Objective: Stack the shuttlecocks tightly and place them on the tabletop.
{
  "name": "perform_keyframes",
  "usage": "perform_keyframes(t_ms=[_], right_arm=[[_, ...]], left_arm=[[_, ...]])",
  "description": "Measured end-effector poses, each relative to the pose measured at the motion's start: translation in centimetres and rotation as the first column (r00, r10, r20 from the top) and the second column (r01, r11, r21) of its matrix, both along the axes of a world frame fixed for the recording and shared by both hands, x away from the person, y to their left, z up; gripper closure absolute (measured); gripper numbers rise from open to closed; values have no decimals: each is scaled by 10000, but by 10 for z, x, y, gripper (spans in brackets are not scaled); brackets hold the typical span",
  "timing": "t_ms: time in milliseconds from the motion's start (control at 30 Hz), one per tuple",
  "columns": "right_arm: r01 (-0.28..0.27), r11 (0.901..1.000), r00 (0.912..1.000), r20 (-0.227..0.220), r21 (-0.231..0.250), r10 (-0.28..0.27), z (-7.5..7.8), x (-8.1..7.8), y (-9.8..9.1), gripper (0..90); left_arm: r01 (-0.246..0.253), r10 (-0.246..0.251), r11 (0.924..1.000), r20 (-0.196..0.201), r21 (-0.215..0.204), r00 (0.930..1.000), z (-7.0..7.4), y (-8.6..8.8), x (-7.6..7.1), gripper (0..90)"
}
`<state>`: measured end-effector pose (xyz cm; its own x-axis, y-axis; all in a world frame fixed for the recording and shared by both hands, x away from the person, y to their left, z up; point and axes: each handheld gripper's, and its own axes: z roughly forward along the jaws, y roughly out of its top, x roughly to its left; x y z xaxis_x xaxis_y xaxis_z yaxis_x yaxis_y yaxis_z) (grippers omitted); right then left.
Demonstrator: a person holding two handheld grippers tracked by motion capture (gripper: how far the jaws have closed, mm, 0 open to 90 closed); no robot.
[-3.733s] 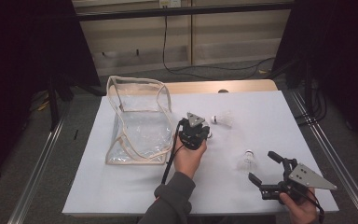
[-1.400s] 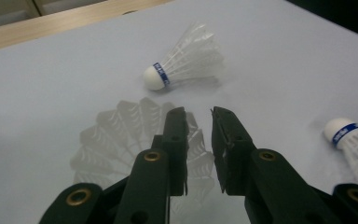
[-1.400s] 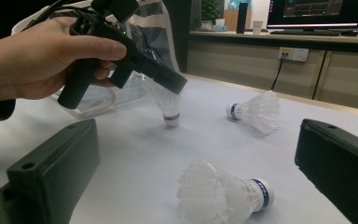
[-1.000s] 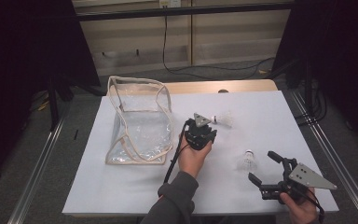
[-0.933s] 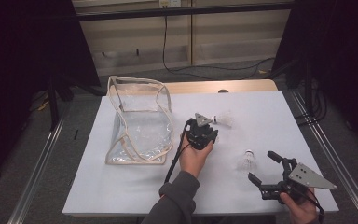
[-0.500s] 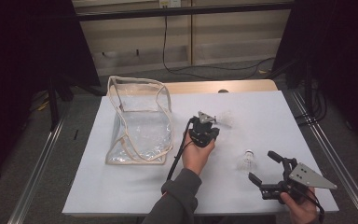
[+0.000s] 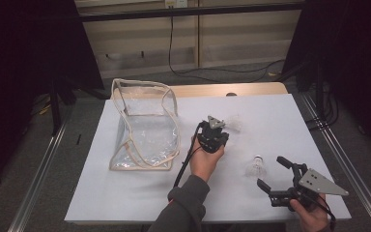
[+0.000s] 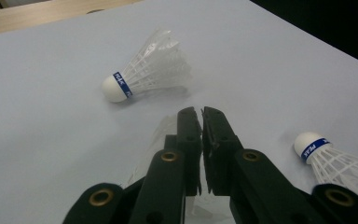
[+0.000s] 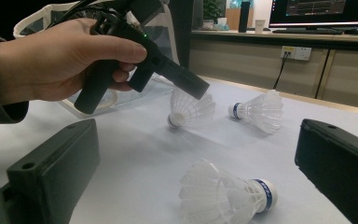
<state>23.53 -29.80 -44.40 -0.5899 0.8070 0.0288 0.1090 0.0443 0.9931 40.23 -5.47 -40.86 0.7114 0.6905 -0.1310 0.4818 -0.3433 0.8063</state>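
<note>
1. Closing over the last moments, the left hand-held gripper [image 8: 201, 114] has slid from beside the pouch toward the middle of the high view, and its jaws have just been pinching together; they now stand nearly shut on the feather skirt of a shuttlecock [image 9: 189, 109], seen in the right gripper view at upper centre.
2. That suggests a grasp is made, and lifting it toward the clear pouch [image 7: 145, 126] at centre left is probably next.
3. Resting at the lower right of the high view, the right hand-held gripper [image 7: 276, 173] is spread wide with nothing between its jaws.
4. Two more shuttlecocks lie loose on the worktop [image 7: 125, 193]: one [image 8: 147, 70] at the upper left of the left gripper view, another [image 9: 226, 195] low in the right gripper view.
5. Each has a rounded white cork, a blue band and stiff, translucent feathers; the pouch is glossy, crinkled plastic with beige piping.
</note>
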Motion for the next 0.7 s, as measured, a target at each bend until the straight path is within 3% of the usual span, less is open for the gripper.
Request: perform_keyframes(t_ms=[400, 700], right_arm=[[-66, 10000, 10000, -57, -10, 65, 0, 0, 1, 0], [-18, 10000, 10000, -32, -20, 18, 0, 0, 1, 0]], left_arm=[[80, -72, 9995, 261, -312, 9996, 7, 1, -1, 776], [-110, 114, 9999, 446, -84, 9989, 4, 0, 5, 697]])
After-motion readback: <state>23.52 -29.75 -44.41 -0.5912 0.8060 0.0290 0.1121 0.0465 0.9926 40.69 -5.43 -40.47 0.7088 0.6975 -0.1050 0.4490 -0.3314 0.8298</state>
